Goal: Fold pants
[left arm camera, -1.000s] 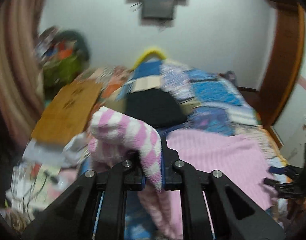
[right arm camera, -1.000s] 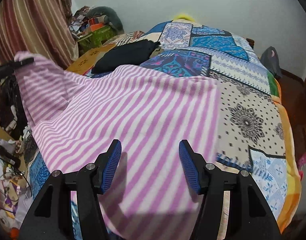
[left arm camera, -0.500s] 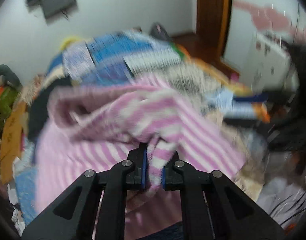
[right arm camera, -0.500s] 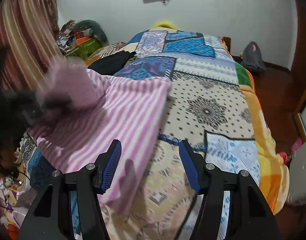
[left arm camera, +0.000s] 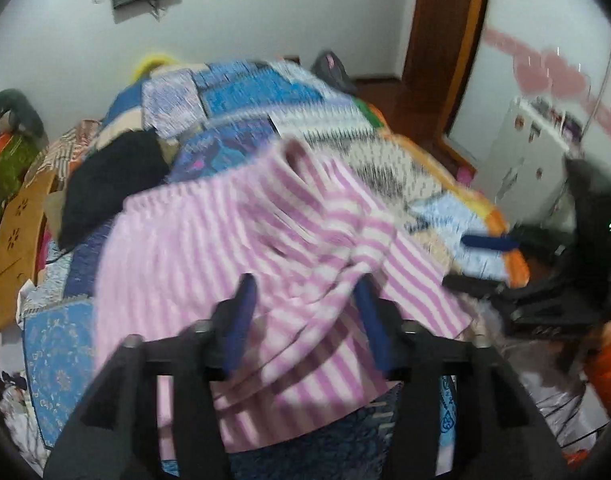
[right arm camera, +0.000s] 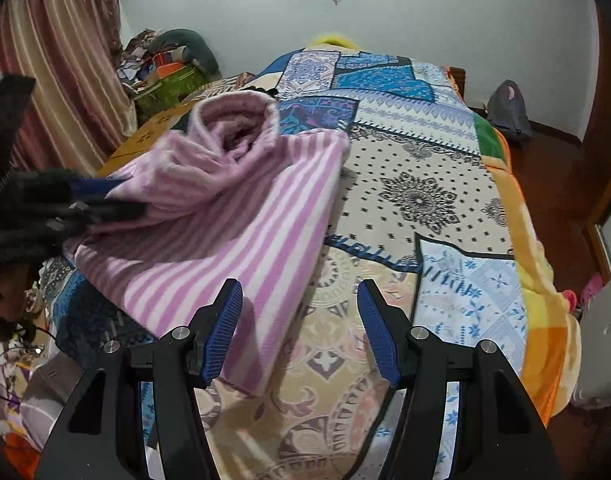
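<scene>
Bed (right arm camera: pixel 445 200): covered by a patchwork quilt (right arm camera: pixel 385 92) in blue, cream and orange panels; it fills most of both views.

Pants (right arm camera: pixel 233 216): pink and white striped, lying on the near left part of the quilt as the right wrist view shows it. One portion is doubled over the rest, with a rumpled open end (right arm camera: pixel 237 128) raised at the far side. In the left wrist view the pants (left arm camera: pixel 233 264) spread across the near half of the bed; that view is motion-blurred.

Black garment (left arm camera: pixel 109 184): lies on the quilt beyond the pants, at the left.

Left gripper (left arm camera: pixel 305 320): jaws wide apart, nothing clamped between the pads; folds of the pants lie in the gap and just ahead. In the right wrist view it (right arm camera: pixel 101 200) appears at the left edge, against the pants, blurred.

Right gripper (right arm camera: pixel 301 336): jaws wide, holding nothing. It hangs over the near edge of the bed, the left pad (right arm camera: pixel 225 328) above the pants' near edge, the right pad over bare quilt.
</scene>
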A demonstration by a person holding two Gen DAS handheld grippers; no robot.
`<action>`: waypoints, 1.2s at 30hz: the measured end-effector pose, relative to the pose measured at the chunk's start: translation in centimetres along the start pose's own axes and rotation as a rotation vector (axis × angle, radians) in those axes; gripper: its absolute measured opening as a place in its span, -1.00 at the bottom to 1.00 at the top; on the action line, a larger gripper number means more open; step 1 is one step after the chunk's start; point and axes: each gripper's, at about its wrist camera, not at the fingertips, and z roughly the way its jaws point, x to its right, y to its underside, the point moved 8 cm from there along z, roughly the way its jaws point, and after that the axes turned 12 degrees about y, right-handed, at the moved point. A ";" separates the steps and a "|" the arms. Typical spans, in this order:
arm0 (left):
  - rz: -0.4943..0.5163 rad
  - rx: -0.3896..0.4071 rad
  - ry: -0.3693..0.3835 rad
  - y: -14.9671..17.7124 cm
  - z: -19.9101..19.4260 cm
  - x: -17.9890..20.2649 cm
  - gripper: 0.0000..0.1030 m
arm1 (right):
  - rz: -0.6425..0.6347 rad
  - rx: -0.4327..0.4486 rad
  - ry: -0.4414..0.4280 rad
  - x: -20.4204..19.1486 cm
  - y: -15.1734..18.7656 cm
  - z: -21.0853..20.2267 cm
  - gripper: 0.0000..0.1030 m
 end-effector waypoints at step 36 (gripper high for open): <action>-0.140 -0.335 -0.296 2.0 9.7 -29.8 0.42 | -0.092 -0.055 0.064 1.3 -3.5 8.3 0.24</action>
